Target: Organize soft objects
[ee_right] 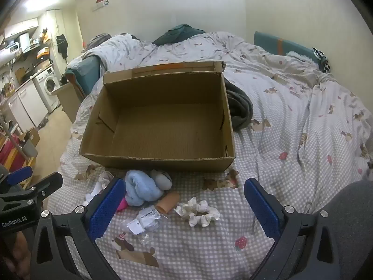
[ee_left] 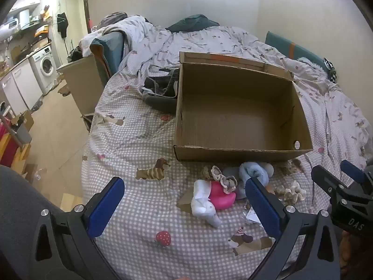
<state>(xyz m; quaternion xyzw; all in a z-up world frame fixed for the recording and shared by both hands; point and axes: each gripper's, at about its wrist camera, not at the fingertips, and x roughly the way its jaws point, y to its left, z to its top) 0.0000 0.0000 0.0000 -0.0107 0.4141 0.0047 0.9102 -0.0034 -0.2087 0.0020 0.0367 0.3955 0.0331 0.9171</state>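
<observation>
Checked bedding [ee_right: 268,175] is seen beneath an open cardboard box [ee_right: 160,161] at 12 o'clock. Soft objects are heaped just before it: blue plush [ee_right: 141,190], cream scrunchie [ee_right: 198,214], pink duck [ee_left: 221,197]. Left gripper [ee_left: 185,206] and right gripper [ee_right: 184,206] are held spread wide, nothing gripped.

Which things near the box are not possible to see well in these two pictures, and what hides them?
- Pink toy: right wrist view, mostly behind the right gripper's finger.
- Grey garment: left wrist view, partly behind the cardboard box wall.
- Label print on the plastic packet: too small.
- Cream scrunchie: left wrist view, partly behind the left gripper's finger.
</observation>
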